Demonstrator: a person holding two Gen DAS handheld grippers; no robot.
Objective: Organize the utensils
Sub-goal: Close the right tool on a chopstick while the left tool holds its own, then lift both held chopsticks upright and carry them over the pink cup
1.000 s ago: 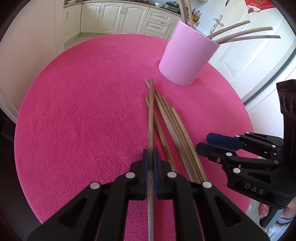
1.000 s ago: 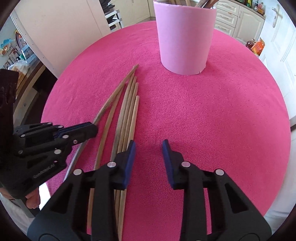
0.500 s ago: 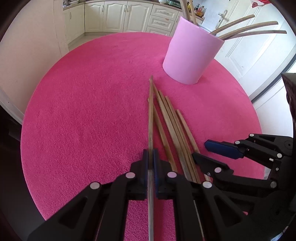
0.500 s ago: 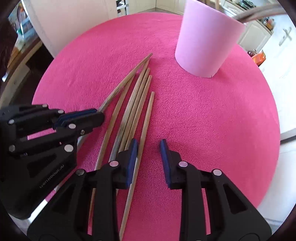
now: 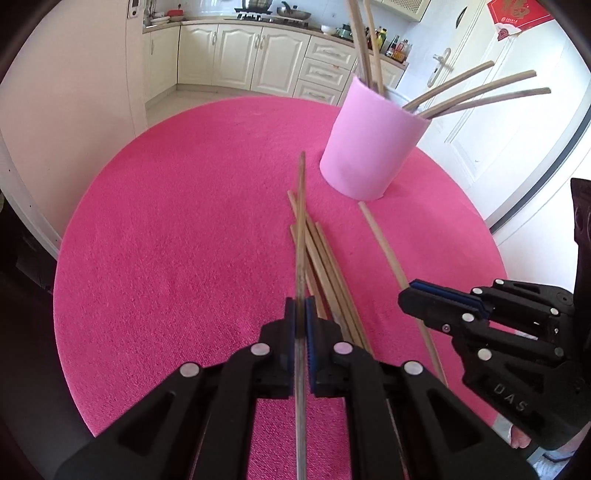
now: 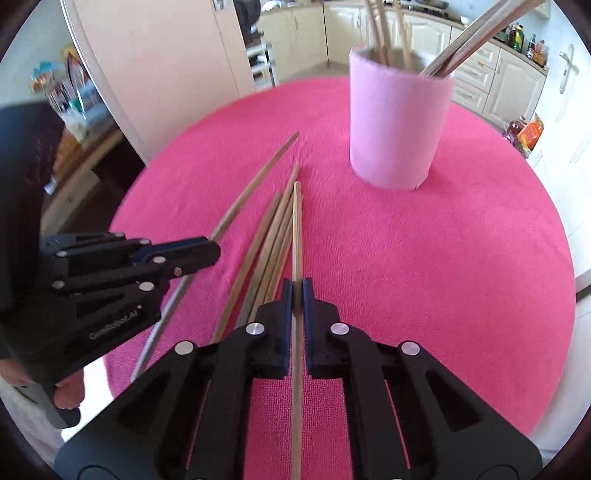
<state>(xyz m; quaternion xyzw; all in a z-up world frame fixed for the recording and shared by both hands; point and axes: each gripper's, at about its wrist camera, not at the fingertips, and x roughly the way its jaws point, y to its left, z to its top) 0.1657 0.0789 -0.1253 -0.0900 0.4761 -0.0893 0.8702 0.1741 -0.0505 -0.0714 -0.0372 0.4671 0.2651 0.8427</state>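
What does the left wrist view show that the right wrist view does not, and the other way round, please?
Only the left wrist view shows the left gripper from behind, shut on a darker chopstick, plus a red decoration on the door. Only the right wrist view shows the right gripper from behind, shut on a paler chopstick, and a cluttered shelf at the left. Both share the pink holder with chopsticks standing in it, the loose chopsticks lying on the pink tablecloth, and the kitchen cabinets.

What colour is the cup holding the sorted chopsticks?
Pale pink, plain, no pattern. The cup shows best in the right wrist view.
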